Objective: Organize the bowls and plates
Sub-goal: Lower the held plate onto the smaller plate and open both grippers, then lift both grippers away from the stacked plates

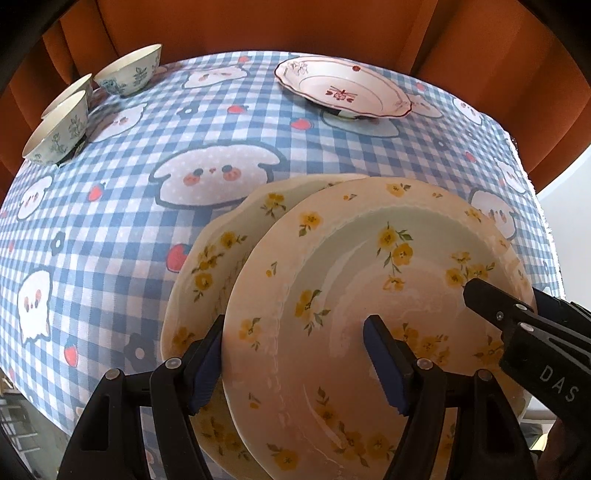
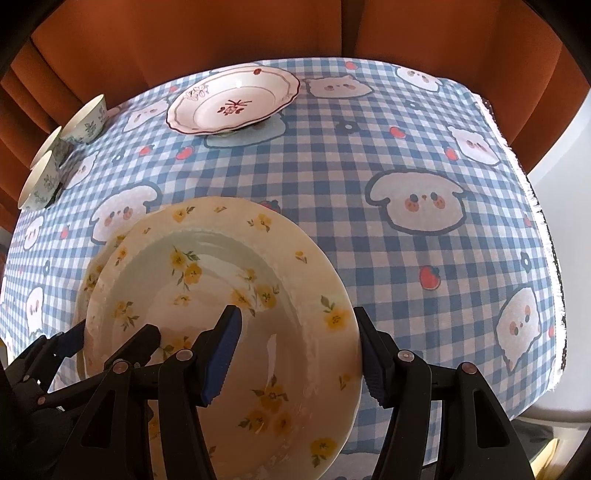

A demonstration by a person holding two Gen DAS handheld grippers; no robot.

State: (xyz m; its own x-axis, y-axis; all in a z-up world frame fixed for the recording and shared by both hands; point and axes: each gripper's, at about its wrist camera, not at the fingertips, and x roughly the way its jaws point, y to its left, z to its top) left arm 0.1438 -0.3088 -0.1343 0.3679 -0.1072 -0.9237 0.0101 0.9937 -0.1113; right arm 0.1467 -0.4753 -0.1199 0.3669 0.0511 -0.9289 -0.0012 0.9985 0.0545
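A cream plate with yellow flowers lies on top of a second matching plate near the table's front edge. My left gripper is open, its fingers straddling the top plate's left rim. My right gripper is open, its fingers straddling the same plate's right rim; it also shows in the left wrist view. A white plate with red flowers sits at the far side. Three blue-patterned bowls stand at the far left.
The table wears a blue checked cloth with cartoon animals. Orange chair backs stand behind the table. The cloth's right edge drops off to the side.
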